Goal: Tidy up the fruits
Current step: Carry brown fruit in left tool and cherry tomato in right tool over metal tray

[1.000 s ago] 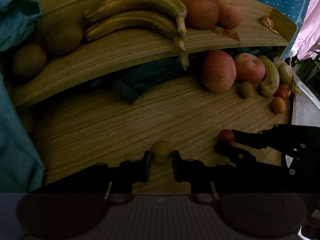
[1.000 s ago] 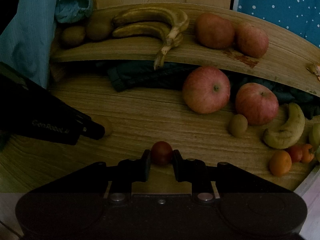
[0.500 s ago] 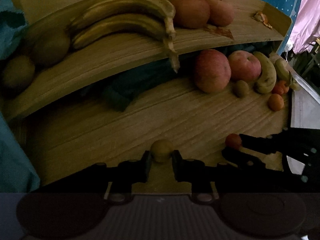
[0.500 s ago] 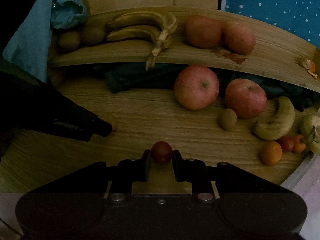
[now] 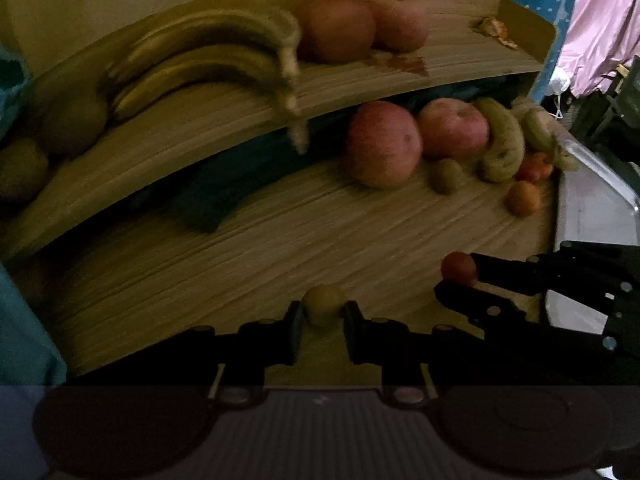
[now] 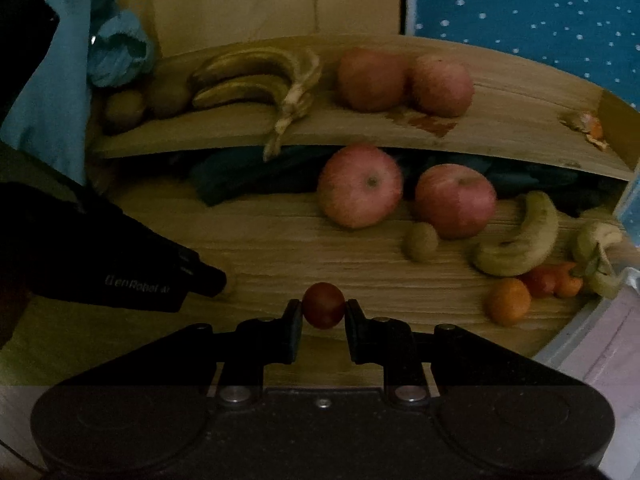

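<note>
In the left wrist view, your left gripper is closed on a small yellow-green fruit, pinched right between its fingertips above the lower wooden board, which I judge keeps it clear for carrying to its own kind, perhaps the kiwi beside the apples; your right gripper sits just to the right with its load. In the right wrist view, that gripper is clamped on a small red tomato, held at the fingertips and well apart from the red and orange fruits at the board's far right, probably its group.
</note>
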The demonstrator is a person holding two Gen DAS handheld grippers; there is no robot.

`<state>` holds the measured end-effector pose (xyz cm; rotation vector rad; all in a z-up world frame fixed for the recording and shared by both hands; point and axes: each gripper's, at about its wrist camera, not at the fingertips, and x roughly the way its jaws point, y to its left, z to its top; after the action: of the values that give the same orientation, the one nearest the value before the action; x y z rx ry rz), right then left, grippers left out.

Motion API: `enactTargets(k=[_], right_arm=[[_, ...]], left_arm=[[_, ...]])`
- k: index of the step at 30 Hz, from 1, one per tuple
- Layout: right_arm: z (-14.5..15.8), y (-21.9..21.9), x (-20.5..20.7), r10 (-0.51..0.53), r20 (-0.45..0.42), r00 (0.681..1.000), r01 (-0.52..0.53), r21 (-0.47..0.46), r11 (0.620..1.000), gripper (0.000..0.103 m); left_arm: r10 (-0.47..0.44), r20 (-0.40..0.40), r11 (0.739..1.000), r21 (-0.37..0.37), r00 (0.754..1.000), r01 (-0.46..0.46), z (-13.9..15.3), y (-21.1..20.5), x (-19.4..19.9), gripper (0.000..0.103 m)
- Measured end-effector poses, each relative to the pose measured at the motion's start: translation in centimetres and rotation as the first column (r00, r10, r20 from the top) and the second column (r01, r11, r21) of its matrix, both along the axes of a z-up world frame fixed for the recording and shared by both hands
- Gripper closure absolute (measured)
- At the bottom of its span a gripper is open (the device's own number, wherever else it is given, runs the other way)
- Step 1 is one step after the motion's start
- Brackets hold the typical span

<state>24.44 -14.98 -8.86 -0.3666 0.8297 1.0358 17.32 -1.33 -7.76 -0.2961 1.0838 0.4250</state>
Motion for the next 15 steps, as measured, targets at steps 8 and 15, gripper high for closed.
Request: enactTargets(k=[8, 15], right_arm=[[0.1, -2.6, 1.8, -0.064, 0.006, 0.998, 0.064, 0.003, 0.998, 0.079], [-0.4, -3.7, 2.4, -0.072, -0.014, 0.997, 0.072, 0.013, 0.997, 0.079]], left_arm=[[-0.061, 0.021, 0.998, 0.021, 0.998, 0.06, 0.6, -2.3, 2.3, 0.09], [-0.04, 0.011, 0.999, 0.036, 0.999, 0.039, 0.2, -2.1, 2.3, 0.083]])
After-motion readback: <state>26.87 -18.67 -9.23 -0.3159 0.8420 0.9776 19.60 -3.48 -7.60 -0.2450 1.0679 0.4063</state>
